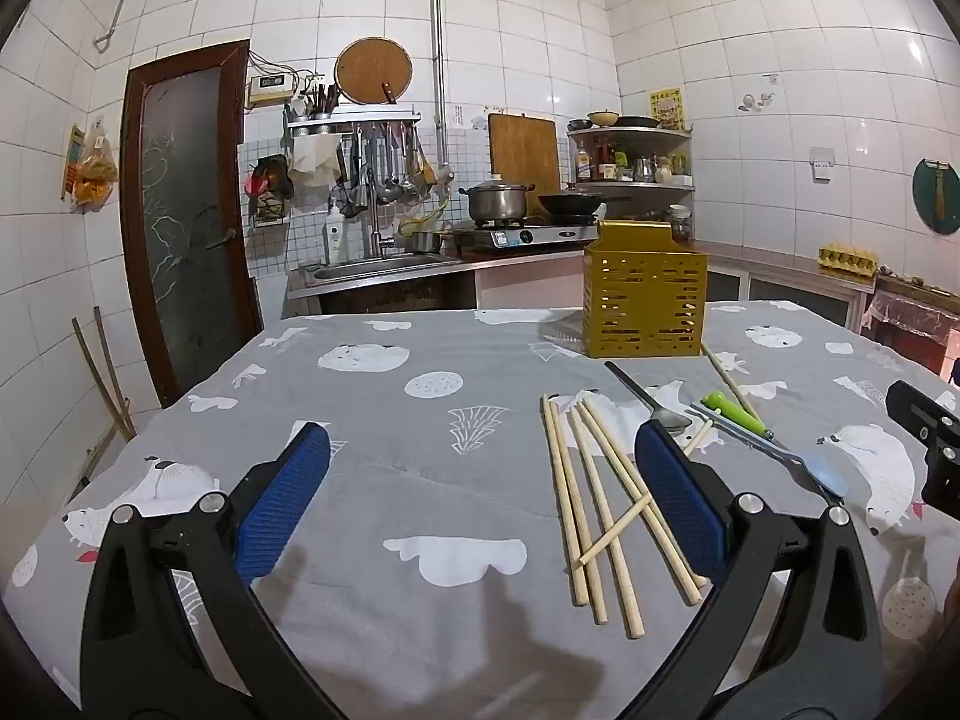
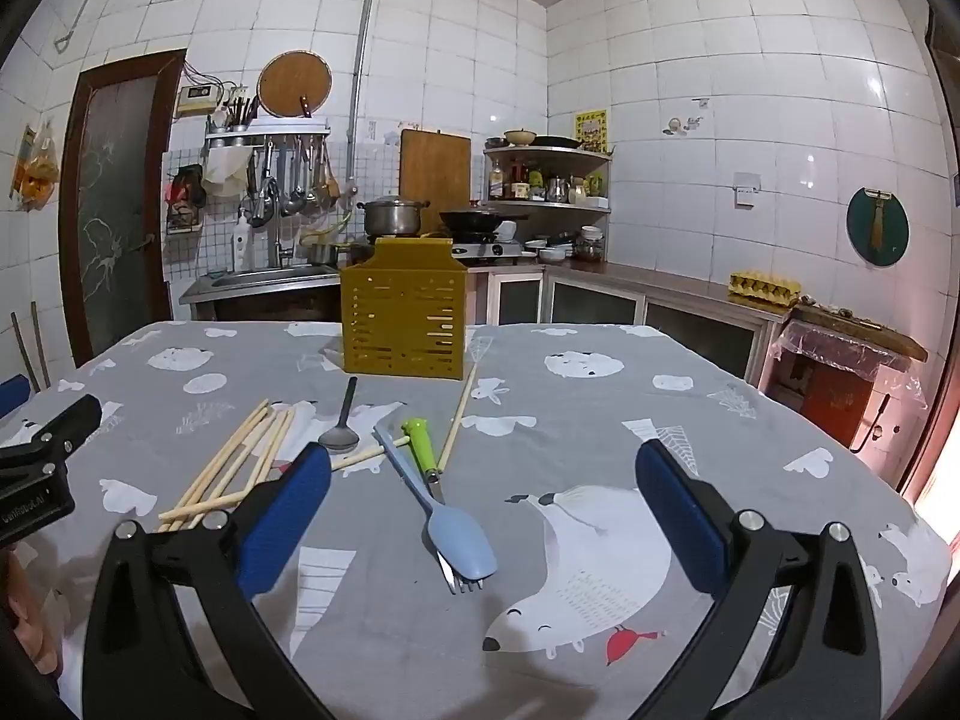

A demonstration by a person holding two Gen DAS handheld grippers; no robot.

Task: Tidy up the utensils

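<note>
Left gripper (image 1: 480,480) over the near left of the grey bear-print tablecloth (image 1: 420,420), jaws spread wide, nothing between the blue pads (image 1: 282,504). Just right of it, a loose heap of wooden chopsticks (image 1: 594,498) lies on the cloth, one crossing the others, the gripper's right finger passing over their near ends. Right of the heap: a dark metal spoon (image 2: 342,420), bowl toward the near side; then a light blue spoon (image 2: 438,510) lying across a green-handled fork (image 2: 429,456), tines poking out under the blue bowl. One single chopstick (image 2: 457,414) runs from beside the fork up to the yellow slotted utensil holder (image 2: 403,315), which stands upright at the far middle of the table. Right gripper (image 2: 480,480) on the near right, fingers equally wide apart, holding nothing, blue spoon between them in view
</note>
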